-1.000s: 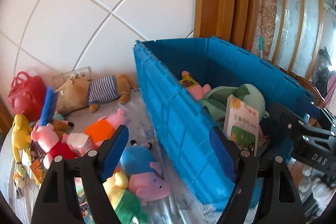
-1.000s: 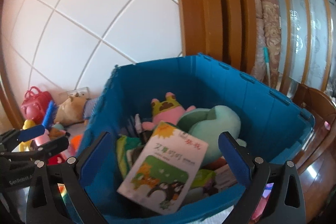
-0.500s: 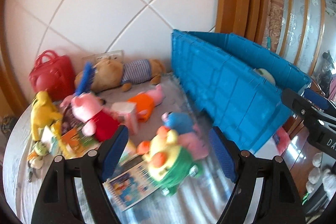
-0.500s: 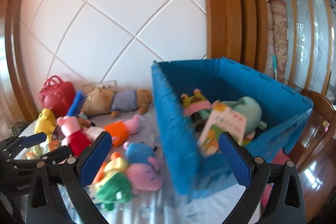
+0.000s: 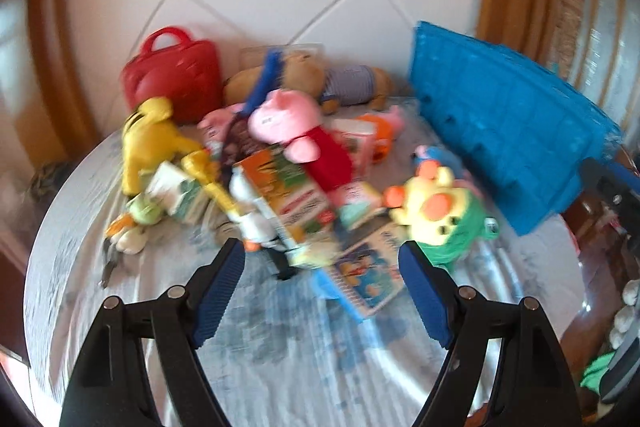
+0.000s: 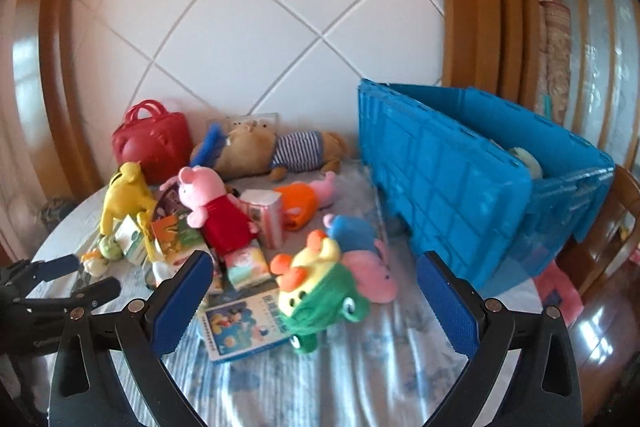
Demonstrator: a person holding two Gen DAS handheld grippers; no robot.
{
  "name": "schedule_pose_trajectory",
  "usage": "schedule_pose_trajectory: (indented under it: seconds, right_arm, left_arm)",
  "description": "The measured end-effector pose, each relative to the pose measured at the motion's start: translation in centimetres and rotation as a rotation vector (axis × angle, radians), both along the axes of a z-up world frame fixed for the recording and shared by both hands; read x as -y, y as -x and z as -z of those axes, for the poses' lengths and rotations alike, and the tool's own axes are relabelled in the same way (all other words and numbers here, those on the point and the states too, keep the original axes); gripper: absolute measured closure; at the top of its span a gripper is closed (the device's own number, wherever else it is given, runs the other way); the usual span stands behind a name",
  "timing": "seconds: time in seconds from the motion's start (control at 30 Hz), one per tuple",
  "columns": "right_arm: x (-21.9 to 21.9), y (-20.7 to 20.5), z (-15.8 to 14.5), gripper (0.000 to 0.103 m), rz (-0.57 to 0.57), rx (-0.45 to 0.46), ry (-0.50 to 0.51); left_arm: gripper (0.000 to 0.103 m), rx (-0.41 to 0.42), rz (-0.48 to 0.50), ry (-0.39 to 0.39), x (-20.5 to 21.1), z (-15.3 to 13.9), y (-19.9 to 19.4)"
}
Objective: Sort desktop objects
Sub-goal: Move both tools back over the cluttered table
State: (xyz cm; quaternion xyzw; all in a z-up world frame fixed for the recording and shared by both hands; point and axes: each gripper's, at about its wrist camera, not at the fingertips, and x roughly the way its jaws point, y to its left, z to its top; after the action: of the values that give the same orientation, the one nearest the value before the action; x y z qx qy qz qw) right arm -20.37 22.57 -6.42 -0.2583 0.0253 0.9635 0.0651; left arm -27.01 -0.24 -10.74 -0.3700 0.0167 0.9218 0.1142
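Left wrist view: the left claw (image 5: 320,267) hangs tilted down over the cloth-covered bench (image 5: 280,367), its blue pads spread wide with nothing between them. This picture is smeared, so small details are lost.

Running left to right across the bench, a red plastic handbag (image 6: 154,143) stands at the back by the tiled wall, with a yellow plush toy (image 6: 122,197) just in front of it. Next comes a pink pig plush in a red dress (image 6: 212,211), lying on a heap of small cartons and an orange picture book (image 6: 176,233). Behind it a brown plush bear in a striped shirt (image 6: 272,151) lies on its side against the wall. Nearer the front, a blue-covered picture book (image 6: 240,325) lies flat, touched by a yellow and green frog-hooded plush (image 6: 318,291); a pink and blue pig plush (image 6: 360,247) lies just behind that. At the far right stands a big blue plastic crate (image 6: 460,187), with a pale green plush showing over its rim.

The right claw (image 6: 316,303) is held low over the front of the bench, angled gently downward, jaws wide apart and empty. The left claw shows at the left edge of the right wrist view.
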Motion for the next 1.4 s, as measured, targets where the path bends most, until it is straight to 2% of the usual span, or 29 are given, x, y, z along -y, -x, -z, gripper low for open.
schedule_pose_trajectory:
  seconds: [0.1, 0.17, 0.3, 0.4, 0.57, 0.67, 0.83, 1.1, 1.23, 1.4]
  right_arm:
    - [1.2, 1.8, 1.1, 0.000, -0.025, 0.013, -0.011]
    - [1.5, 3.9, 2.6, 0.000, -0.053, 0.075, 0.018]
    - [1.6, 7.0, 4.8, 0.000, -0.101, 0.131, 0.094]
    - [1.7, 9.8, 6.3, 0.000, -0.156, 0.174, 0.111]
    - [1.0, 13.0, 8.2, 0.000, -0.206, 0.192, 0.162]
    - [1.3, 14.3, 9.4, 0.000, -0.227, 0.234, 0.140]
    - [0.5, 15.1, 10.4, 0.000, -0.175, 0.276, 0.118]
    - [-3.1, 13.7, 12.5, 0.000, 0.036, 0.350, 0.118]
    - [-3.4, 13.6, 14.2, 0.000, 0.072, 0.391, 0.135]
    - [-3.3, 14.7, 15.6, 0.000, 0.065, 0.418, 0.143]
  left_arm:
    - [0.024, 0.018, -0.058, 0.005, 2.3, 1.1, 1.1]
    - [0.024, 0.040, -0.101, 0.031, 3.6, 1.8, 2.1]
    - [0.024, 0.066, -0.152, 0.063, 4.8, 2.7, 3.8]
    - [0.024, 0.096, -0.181, 0.068, 4.9, 3.5, 5.1]
    - [0.024, 0.147, -0.210, 0.071, 4.7, 5.4, 7.0]
    - [0.024, 0.175, -0.211, 0.066, 4.3, 6.4, 8.3]
    - [0.024, 0.215, -0.170, 0.072, 3.4, 7.7, 10.3]
    - [0.024, 0.259, -0.054, 0.071, 1.5, 10.2, 12.6]
    - [0.024, 0.280, -0.038, 0.071, 0.9, 11.2, 13.7]
    - [0.024, 0.290, -0.049, 0.063, 0.5, 11.9, 15.3]
